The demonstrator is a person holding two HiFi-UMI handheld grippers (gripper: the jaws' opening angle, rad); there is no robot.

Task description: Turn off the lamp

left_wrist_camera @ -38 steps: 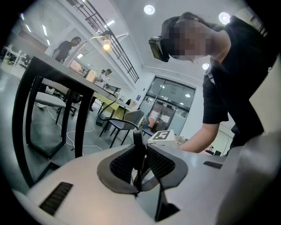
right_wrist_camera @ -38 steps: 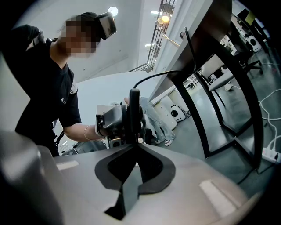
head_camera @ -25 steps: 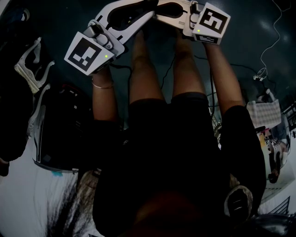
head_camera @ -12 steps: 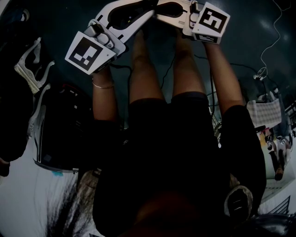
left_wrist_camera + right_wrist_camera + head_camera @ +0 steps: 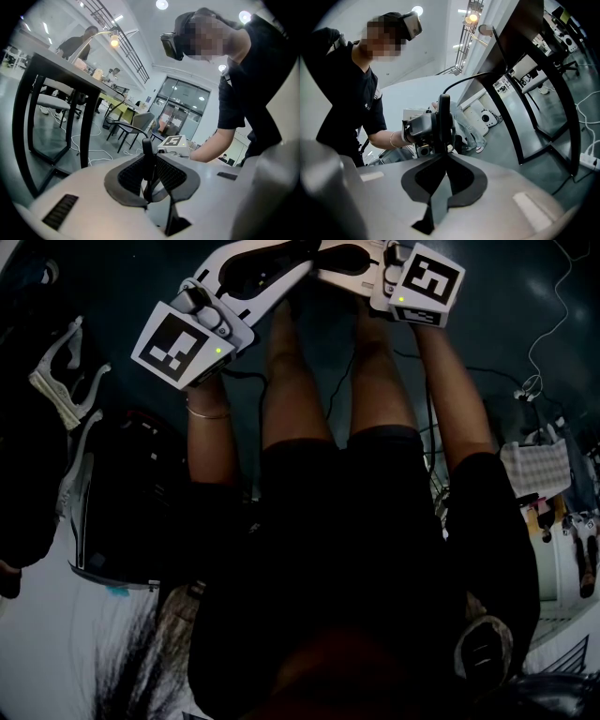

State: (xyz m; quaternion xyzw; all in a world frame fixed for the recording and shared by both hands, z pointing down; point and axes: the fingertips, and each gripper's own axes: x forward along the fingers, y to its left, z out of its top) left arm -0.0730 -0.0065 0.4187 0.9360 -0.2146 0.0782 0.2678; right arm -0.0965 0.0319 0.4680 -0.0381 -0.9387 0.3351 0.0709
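The lamp [image 5: 114, 42] glows at the end of a curved arm over a black-legged table [image 5: 56, 68] in the left gripper view. The right gripper view shows the lit lamp [image 5: 472, 18] high up, far beyond the jaws. My left gripper [image 5: 146, 154] is shut with nothing between its jaws. My right gripper [image 5: 443, 115] is shut and empty too. In the head view the left gripper [image 5: 302, 253] and right gripper [image 5: 330, 257] point at each other, tips nearly meeting, above the person's legs. Neither is near the lamp.
The table's black frame [image 5: 543, 89] stands to the right in the right gripper view. Chairs [image 5: 136, 124] and white cables [image 5: 70, 140] lie on the floor beyond the left gripper. A white cable [image 5: 553, 306] runs at the head view's upper right. A dark bag [image 5: 122, 502] sits at left.
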